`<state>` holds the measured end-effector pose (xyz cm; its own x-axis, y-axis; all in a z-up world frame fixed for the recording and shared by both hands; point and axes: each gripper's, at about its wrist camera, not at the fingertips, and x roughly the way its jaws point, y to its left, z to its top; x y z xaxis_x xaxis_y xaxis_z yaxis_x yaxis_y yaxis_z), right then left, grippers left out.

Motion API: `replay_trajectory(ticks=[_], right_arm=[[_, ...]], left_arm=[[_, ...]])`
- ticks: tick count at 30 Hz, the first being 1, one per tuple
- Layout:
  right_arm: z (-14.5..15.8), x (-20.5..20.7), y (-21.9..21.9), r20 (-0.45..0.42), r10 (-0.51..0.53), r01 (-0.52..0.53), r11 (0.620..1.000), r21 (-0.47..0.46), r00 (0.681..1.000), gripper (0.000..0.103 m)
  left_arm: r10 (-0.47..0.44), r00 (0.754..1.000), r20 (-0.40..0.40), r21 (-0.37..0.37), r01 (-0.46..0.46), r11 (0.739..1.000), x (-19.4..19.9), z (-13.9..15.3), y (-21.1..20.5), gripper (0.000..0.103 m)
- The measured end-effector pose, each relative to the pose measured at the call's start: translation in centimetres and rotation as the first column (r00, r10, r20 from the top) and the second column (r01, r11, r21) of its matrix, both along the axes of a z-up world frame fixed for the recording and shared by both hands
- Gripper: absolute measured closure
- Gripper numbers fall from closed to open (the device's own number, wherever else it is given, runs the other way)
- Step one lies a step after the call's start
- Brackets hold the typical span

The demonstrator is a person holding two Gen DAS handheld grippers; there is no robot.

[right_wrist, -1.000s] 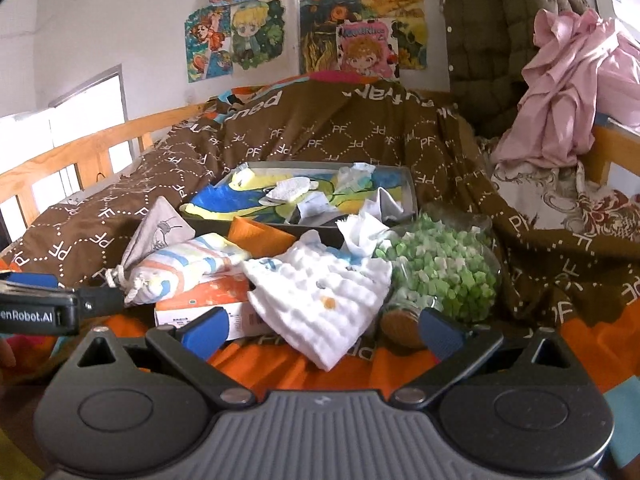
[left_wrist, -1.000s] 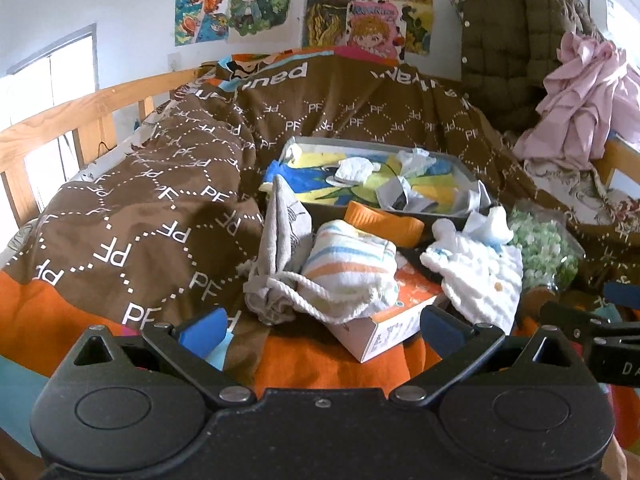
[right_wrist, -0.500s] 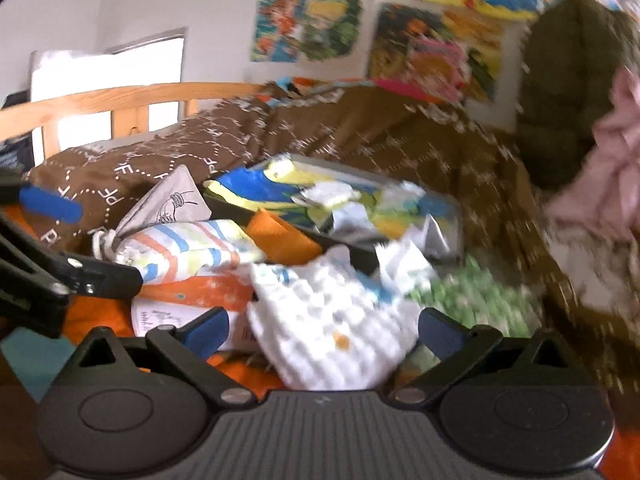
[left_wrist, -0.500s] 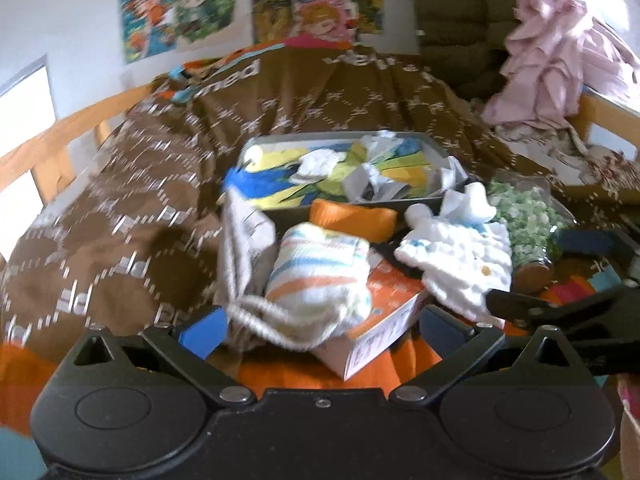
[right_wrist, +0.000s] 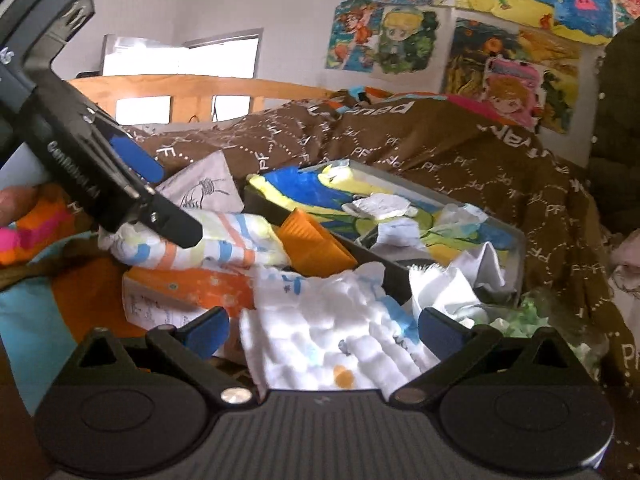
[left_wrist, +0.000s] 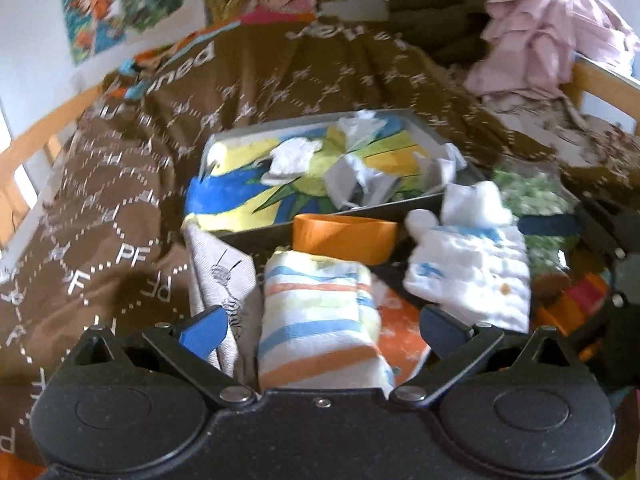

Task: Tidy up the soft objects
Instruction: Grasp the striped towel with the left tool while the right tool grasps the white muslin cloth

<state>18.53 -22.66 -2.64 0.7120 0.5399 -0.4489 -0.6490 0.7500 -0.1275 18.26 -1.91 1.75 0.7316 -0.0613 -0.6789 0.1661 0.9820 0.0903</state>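
Left wrist view: my left gripper [left_wrist: 320, 330], jaws wide, straddles the striped cloth roll [left_wrist: 320, 320]. Right gripper [right_wrist: 322, 330], jaws wide, straddles the white waffle cloth [right_wrist: 340, 332], gripping nothing.

My left tongs [left_wrist: 320, 330] are spread wide, blue-padded fingertips [left_wrist: 204, 330] well apart, the black body filling the bottom of the left wrist view. From the right wrist view the left tongs [right_wrist: 160, 200] enter from the upper left, angled downward to the right. My right tongs [right_wrist: 322, 330] are likewise spread wide, blue pads [right_wrist: 438, 332] apart. A fingertip of my hand [right_wrist: 14, 204] shows at the left edge.
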Motion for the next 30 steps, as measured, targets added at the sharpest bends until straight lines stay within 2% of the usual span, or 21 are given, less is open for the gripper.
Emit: replay_trajectory(ticks=[11, 17, 21, 23, 26, 30], right_arm=[[-1.1, 1.6, 0.2, -0.059, 0.035, -0.039, 0.997, -0.064, 0.998, 0.001], [-1.7, 1.5, 0.3, -0.059, 0.017, -0.022, 0.995, -0.097, 0.998, 0.001], [-1.6, 1.5, 0.1, -0.063, 0.005, -0.011, 0.995, -0.094, 0.998, 0.001], [-1.6, 1.6, 0.0, -0.064, -0.003, -0.003, 0.996, -0.093, 0.998, 0.002], [-1.6, 1.8, -0.1, -0.074, -0.01, 0.003, 0.996, -0.09, 0.997, 0.007], [-1.5, 1.8, -0.1, -0.078, -0.019, 0.011, 0.996, -0.091, 0.997, 0.013]], left_arm=[[0.028, 0.994, -0.105, -0.022, -0.031, 0.999, 2.2, -1.2, 0.8, 0.01], [0.003, 0.995, -0.097, -0.087, -0.012, 0.996, 2.1, -0.8, 0.8, 0.013], [-0.021, 0.994, -0.109, -0.056, 0.015, 0.998, 2.1, -1.1, 0.1, 0.013], [-0.003, 0.991, -0.135, -0.055, -0.005, 0.998, 2.3, -1.3, 0.4, 0.017], [0.035, 0.984, -0.177, -0.117, -0.056, 0.992, 2.6, -1.7, 1.6, 0.021], [0.069, 0.977, -0.204, -0.188, -0.108, 0.976, 2.5, -1.8, 2.9, 0.032]])
